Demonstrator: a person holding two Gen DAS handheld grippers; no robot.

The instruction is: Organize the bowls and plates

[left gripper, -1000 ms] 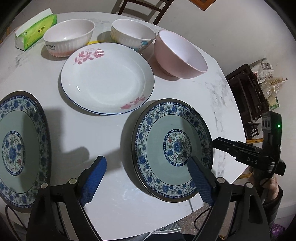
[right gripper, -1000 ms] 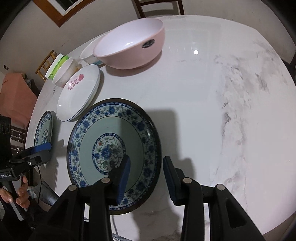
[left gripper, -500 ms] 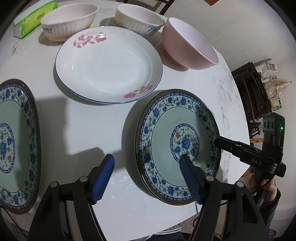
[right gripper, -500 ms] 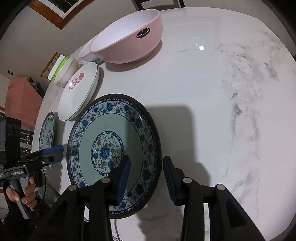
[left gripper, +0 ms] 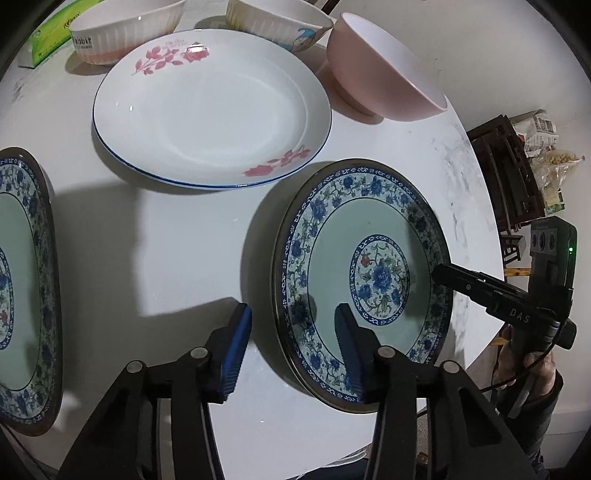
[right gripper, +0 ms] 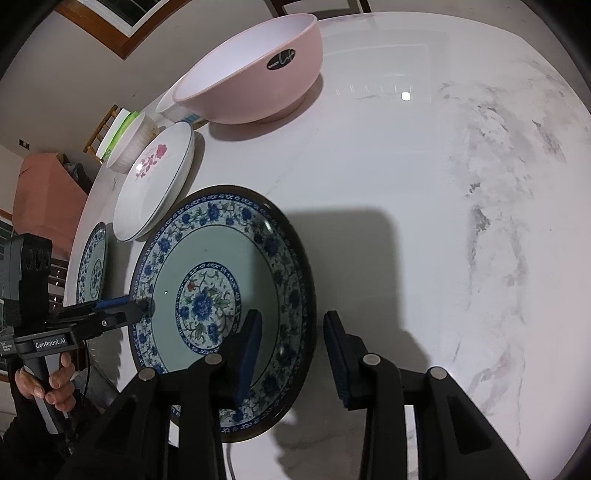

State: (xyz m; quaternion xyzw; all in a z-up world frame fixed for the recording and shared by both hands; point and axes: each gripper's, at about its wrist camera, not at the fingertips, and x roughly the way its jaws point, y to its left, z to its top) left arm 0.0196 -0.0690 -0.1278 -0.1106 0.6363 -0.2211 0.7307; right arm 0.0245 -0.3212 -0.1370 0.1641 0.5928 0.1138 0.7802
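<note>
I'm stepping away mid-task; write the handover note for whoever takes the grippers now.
Left gripper: open, jaws just been closing, straddling the nearer blue floral plate at its rim, not pinching yet.
Right gripper: open, straddling that plate's opposite rim.
Elsewhere on the table: second blue floral plate, white plate with pink flowers, pink bowl, ribbed white bowl, white bowl with blue motif.
Done: nothing stacked.
Left: grip and lift this plate, probably onto its twin; then group the bowls.

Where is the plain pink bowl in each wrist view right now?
Left wrist: plain pink bowl, upper right, tipped on its side at the table's far edge.
Right wrist: same bowl, top centre-left.
Shared landmark: the white plate with pink flowers beside it.
</note>
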